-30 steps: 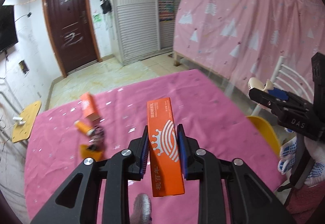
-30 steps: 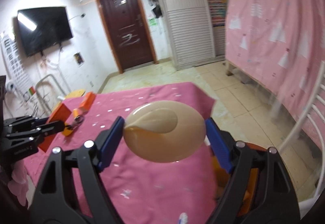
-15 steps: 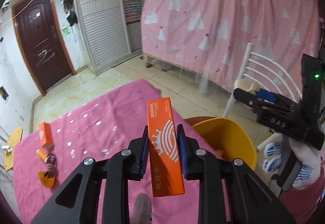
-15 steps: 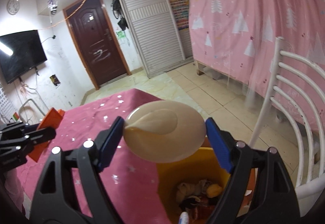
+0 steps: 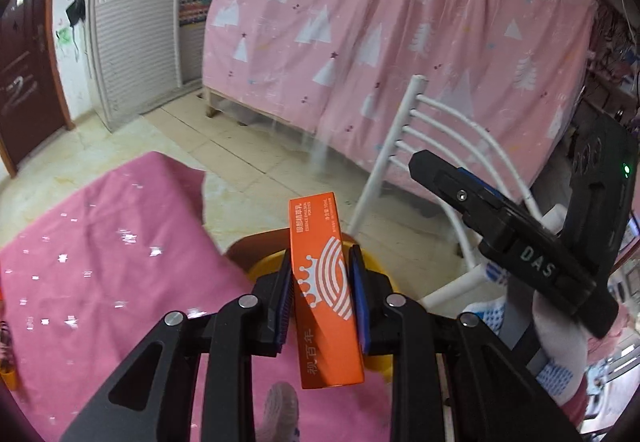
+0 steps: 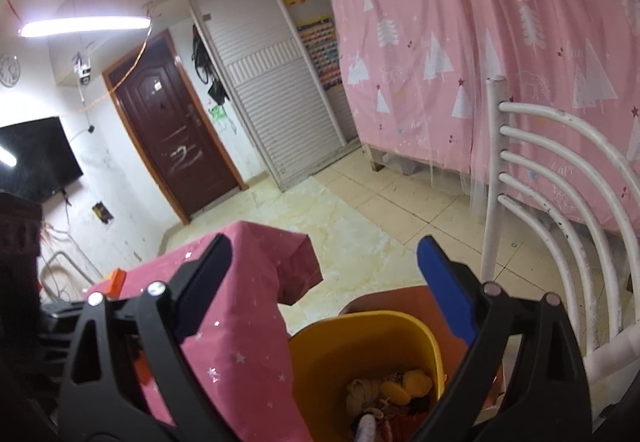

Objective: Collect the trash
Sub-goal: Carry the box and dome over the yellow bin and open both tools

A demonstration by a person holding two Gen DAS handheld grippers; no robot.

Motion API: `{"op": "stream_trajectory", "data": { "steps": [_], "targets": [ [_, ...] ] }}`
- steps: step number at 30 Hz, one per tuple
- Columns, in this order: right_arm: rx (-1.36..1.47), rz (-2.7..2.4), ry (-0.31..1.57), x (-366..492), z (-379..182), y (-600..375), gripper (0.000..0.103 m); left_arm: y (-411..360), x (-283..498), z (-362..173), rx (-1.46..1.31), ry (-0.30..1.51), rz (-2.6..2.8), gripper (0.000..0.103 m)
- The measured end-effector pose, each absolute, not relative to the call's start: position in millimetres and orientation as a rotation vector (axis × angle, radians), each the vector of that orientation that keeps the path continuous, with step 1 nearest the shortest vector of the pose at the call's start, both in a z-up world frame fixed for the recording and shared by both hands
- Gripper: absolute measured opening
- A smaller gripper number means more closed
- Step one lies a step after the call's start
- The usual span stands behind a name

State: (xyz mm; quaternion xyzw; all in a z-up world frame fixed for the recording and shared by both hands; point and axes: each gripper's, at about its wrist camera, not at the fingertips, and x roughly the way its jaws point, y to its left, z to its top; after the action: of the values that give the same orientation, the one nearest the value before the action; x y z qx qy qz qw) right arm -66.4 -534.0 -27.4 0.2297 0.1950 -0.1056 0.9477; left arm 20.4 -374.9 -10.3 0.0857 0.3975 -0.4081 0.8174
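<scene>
Since earlier frame: both my hands swung off pink-clothed desk (image 5: 100,262) toward round yellow plastic bin (image 6: 360,338); cream round lid gone from my right jaws. Left gripper (image 5: 320,298): jaws clamped narrow on tall orange cardboard box (image 5: 326,290), held upright, bin rim just beyond it — carried there for dumping, I judge. Right gripper (image 6: 320,282): jaws opening wide, nothing between, poised above bin so load falls inside. Bin holds crumpled scraps; lid itself not visible there. White metal chair (image 6: 560,201) beside bin.
</scene>
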Motion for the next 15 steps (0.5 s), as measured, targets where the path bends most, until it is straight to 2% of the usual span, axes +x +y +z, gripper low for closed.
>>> {"op": "stream_trajectory", "data": {
  "steps": [3,7,15],
  "targets": [
    [0.470,-0.243,0.398,-66.0,-30.3,-538.1,0.092,-384.5,19.6,-17.4,0.170,0.872,-0.877,0.022],
    [0.479,-0.243,0.403,-64.3,-33.4,-538.6,0.092,-394.6,15.5,-26.2,0.179,0.891,-0.889,0.045],
    [0.475,-0.237,0.408,-62.4,-35.2,-536.6,0.092,-383.7,15.6,-24.6,0.196,0.860,-0.837,0.049]
  ]
}}
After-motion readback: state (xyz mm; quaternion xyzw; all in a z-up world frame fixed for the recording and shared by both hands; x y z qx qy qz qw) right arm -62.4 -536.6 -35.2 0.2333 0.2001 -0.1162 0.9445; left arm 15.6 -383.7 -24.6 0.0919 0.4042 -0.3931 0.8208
